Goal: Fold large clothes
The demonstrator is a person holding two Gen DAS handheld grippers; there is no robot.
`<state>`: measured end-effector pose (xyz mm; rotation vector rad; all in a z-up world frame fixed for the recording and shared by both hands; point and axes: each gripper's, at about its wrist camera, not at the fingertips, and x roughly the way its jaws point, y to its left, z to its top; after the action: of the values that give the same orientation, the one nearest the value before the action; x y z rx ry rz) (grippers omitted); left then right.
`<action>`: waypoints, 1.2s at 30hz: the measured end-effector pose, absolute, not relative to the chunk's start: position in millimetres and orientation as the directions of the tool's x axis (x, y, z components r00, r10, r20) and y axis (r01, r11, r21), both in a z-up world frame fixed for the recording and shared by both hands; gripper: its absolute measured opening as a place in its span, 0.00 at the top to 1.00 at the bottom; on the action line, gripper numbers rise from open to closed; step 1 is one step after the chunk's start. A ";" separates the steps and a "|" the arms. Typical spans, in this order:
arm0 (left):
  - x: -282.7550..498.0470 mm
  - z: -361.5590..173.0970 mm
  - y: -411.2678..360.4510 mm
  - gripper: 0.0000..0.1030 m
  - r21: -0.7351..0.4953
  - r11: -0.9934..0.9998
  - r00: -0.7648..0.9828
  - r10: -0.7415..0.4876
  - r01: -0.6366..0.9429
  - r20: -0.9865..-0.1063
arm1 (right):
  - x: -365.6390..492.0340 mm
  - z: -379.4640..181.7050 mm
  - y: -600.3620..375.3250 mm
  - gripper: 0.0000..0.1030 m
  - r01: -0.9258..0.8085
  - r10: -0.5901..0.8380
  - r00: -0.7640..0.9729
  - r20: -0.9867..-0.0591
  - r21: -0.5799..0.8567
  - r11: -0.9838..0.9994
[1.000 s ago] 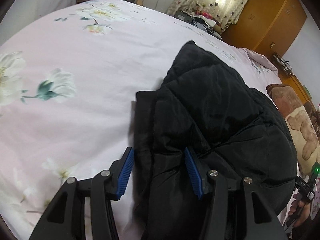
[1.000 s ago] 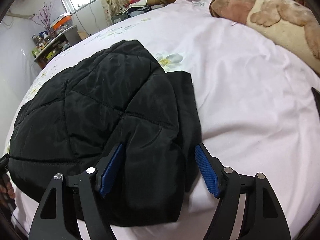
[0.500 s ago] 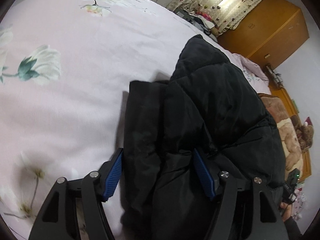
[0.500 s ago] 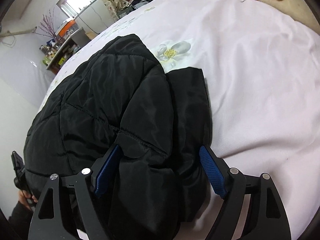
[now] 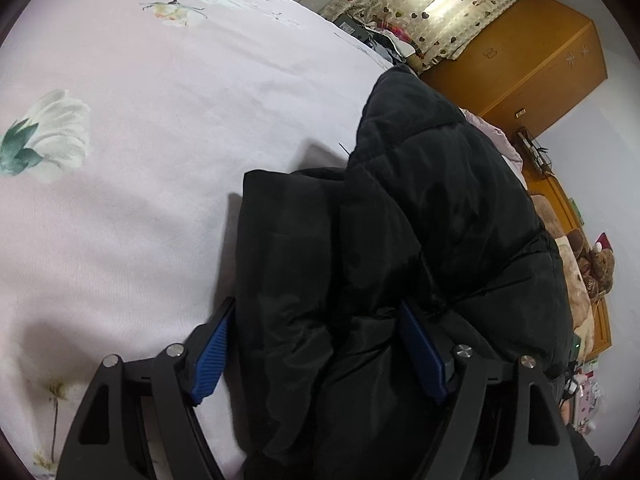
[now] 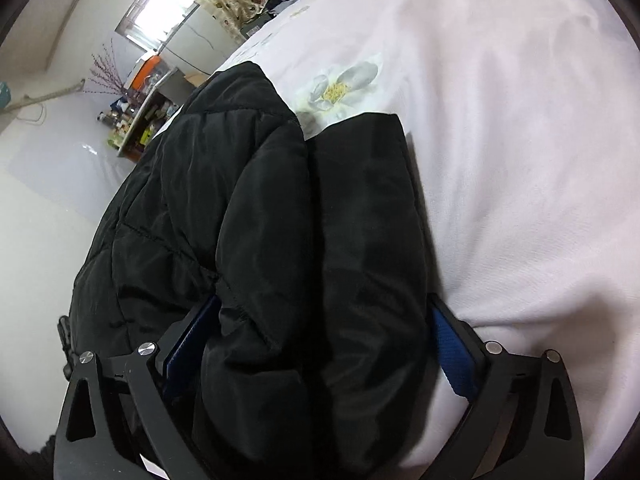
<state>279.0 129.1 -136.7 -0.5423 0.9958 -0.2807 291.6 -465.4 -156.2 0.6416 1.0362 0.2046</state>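
Observation:
A black quilted jacket [image 5: 440, 208] lies folded on the pink flowered bedsheet [image 5: 160, 120]. A flat folded strip [image 5: 288, 220] sticks out along its left side. My left gripper [image 5: 316, 306] is low over the near edge. Its jaws are opening, and the strip and some padded bulk sit between the blue pads [image 5: 212, 356] without being squeezed. In the right wrist view the same jacket [image 6: 240, 200] fills the middle. My right gripper [image 6: 322, 300] straddles its near right edge with its jaws wide open. Puffy fabric bulges between the pads [image 6: 452, 344], and the left pad is partly hidden.
A wooden wardrobe [image 5: 520, 72] and heart-patterned curtains [image 5: 420, 8] stand beyond the bed. A brown teddy-bear blanket [image 5: 580, 280] lies at the right edge. A cluttered shelf [image 6: 140, 120] stands by the wall. Bare sheet [image 6: 520, 160] lies to the right of the jacket.
Both grippers have come down and forward onto the jacket's near edge. The jaws of both have widened, the left more. More fabric now sits between the pads.

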 end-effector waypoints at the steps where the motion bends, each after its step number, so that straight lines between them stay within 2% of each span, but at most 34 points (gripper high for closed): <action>1: 276.1 -136.4 128.8 0.23 -0.552 0.833 0.522 -0.462 -0.020 -0.717 | 289.3 -152.9 -461.6 0.17 0.124 0.461 0.505 -0.729 0.591 0.797; 2: 273.6 -136.4 127.3 0.24 -0.554 0.832 0.521 -0.465 -0.017 -0.715 | 287.1 -149.5 -460.8 0.28 0.118 0.468 0.509 -0.722 0.597 0.793; 4: 271.9 -138.3 124.5 0.24 -0.551 0.835 0.522 -0.467 -0.005 -0.714 | 280.5 -142.8 -457.6 0.36 0.098 0.468 0.515 -0.718 0.592 0.800; 10: 298.9 -141.4 111.6 0.20 -0.550 0.835 0.480 -0.481 -0.002 -0.734 | 304.1 -159.8 -456.8 0.33 0.118 0.507 0.477 -0.718 0.623 0.773; 11: 302.2 -140.5 108.6 0.23 -0.541 0.841 0.471 -0.477 -0.001 -0.742 | 306.5 -160.7 -457.7 0.33 0.122 0.509 0.474 -0.719 0.626 0.770; 12: 302.7 -139.0 106.2 0.33 -0.534 0.845 0.469 -0.474 0.006 -0.745 | 307.9 -161.1 -458.0 0.33 0.127 0.507 0.471 -0.722 0.625 0.771; 13: 302.6 -135.9 103.2 0.37 -0.527 0.850 0.471 -0.470 0.013 -0.747 | 307.2 -159.7 -458.0 0.37 0.128 0.504 0.468 -0.726 0.619 0.775; 14: 301.0 -131.1 100.3 0.46 -0.508 0.861 0.475 -0.455 0.019 -0.753 | 304.0 -157.0 -459.4 0.50 0.121 0.502 0.472 -0.725 0.617 0.778; 15: 298.9 -125.9 98.8 0.56 -0.493 0.870 0.482 -0.440 0.019 -0.758 | 301.0 -150.0 -459.1 0.54 0.112 0.494 0.480 -0.725 0.609 0.785; 17: 293.6 -112.7 98.6 0.67 -0.482 0.876 0.499 -0.425 0.018 -0.755 | 297.6 -138.1 -456.1 0.65 0.105 0.467 0.483 -0.740 0.579 0.809; 20: 282.1 -86.2 98.3 0.71 -0.442 0.896 0.531 -0.396 0.044 -0.749 | 293.5 -118.8 -453.7 0.72 0.106 0.432 0.497 -0.753 0.547 0.831; 28: 253.1 -20.3 110.9 0.73 -0.420 0.900 0.612 -0.397 0.114 -0.684 | 269.6 -47.7 -446.2 0.75 0.008 0.422 0.568 -0.706 0.518 0.855; 36: 208.7 12.6 146.6 0.72 -0.406 0.904 0.655 -0.387 0.133 -0.649 | 238.0 -15.5 -430.2 0.75 -0.055 0.455 0.604 -0.654 0.535 0.843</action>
<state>208.7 146.6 12.6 -0.3389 0.8062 -0.3010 238.0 -430.2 -15.5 0.4991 0.8800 0.3094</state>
